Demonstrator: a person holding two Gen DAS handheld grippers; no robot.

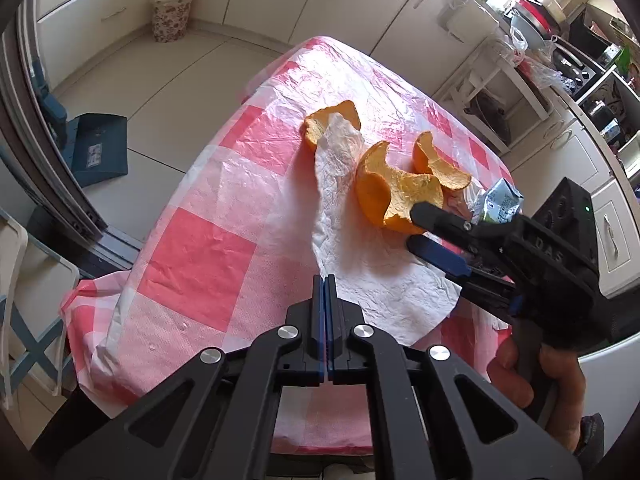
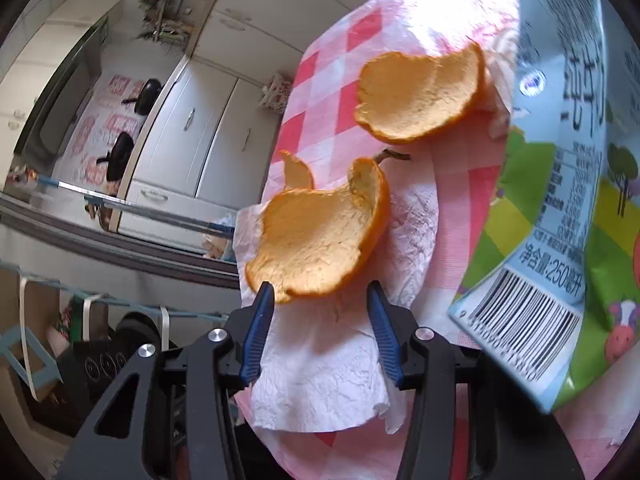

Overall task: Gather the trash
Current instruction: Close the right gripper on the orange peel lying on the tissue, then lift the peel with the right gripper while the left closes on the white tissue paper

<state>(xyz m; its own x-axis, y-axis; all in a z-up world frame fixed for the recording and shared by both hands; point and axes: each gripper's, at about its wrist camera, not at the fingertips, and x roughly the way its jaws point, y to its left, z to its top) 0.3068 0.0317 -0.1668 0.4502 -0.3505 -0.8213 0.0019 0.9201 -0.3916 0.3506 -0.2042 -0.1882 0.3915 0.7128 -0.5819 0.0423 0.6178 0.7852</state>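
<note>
Three orange peels lie on a table with a pink-and-white checked cloth (image 1: 200, 240). The biggest peel (image 1: 394, 196) (image 2: 316, 236) rests on a crumpled white paper towel (image 1: 360, 248) (image 2: 320, 376). A second peel (image 1: 438, 164) (image 2: 420, 92) lies beyond it, a third peel (image 1: 332, 120) at the towel's far end. A crushed milk carton (image 1: 498, 202) (image 2: 568, 208) lies at the right. My right gripper (image 2: 320, 296) (image 1: 412, 228) is open, its fingers on either side of the big peel's near edge. My left gripper (image 1: 325, 280) is shut and empty, above the towel's near edge.
A floral-patterned bin (image 1: 172, 16) stands on the floor by the far cabinets. A dark blue box (image 1: 98, 148) lies on the floor left of the table. A white shelf unit (image 1: 492, 92) and a cluttered counter (image 1: 580, 52) are right of the table.
</note>
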